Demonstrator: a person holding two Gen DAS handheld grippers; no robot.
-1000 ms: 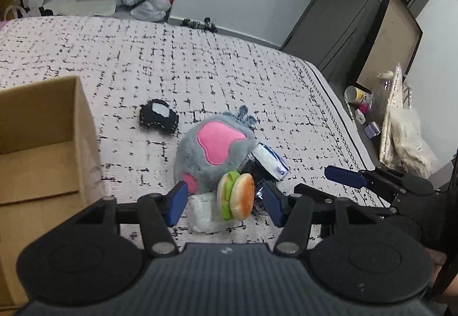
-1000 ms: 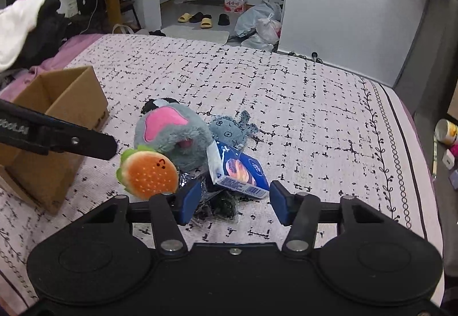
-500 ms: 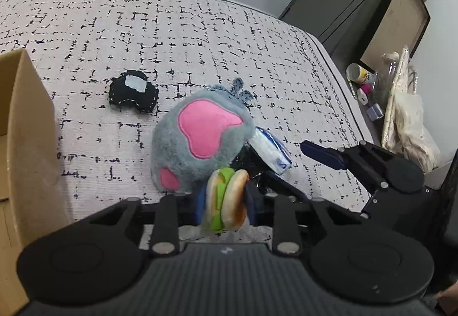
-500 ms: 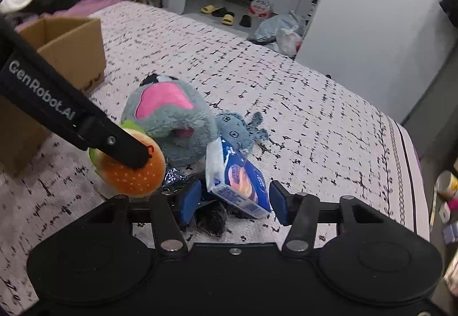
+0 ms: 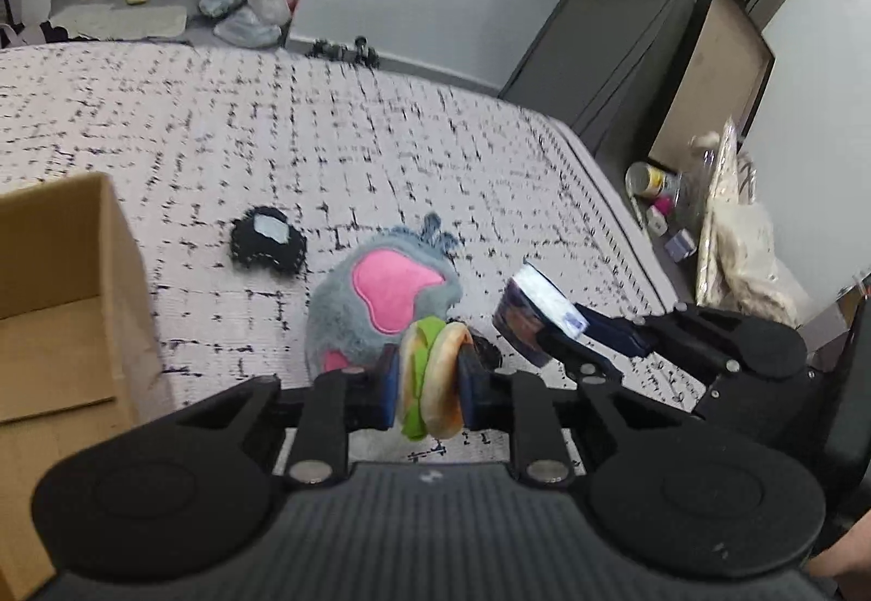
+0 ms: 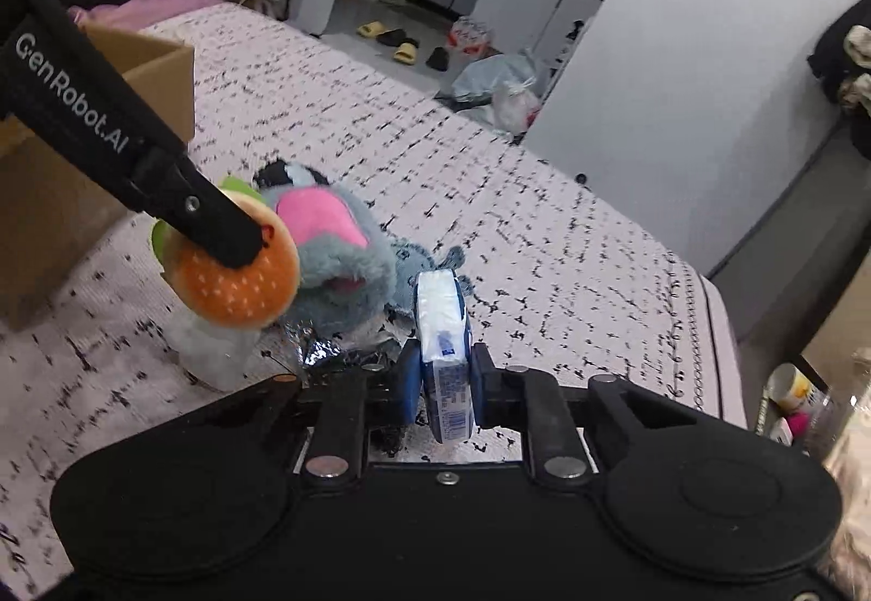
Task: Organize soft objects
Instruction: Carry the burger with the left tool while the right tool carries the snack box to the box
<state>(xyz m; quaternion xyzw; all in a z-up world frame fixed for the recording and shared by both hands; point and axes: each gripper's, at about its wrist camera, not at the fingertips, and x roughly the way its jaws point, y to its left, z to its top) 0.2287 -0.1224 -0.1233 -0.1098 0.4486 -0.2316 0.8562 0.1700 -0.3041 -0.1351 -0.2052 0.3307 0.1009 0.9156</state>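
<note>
Now burger toy [image 5: 431, 379] edge-on, upright.

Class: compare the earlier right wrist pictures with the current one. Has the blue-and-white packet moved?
Yes. The blue-and-white packet has left the heap beside the grey plush and now stands edge-on, clamped in the right gripper, whose jaws have just closed.

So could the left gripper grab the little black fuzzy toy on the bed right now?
Probably not yet: the left gripper is shut on the plush burger, so its jaws are full, though nothing blocks the black fuzzy toy.
</note>
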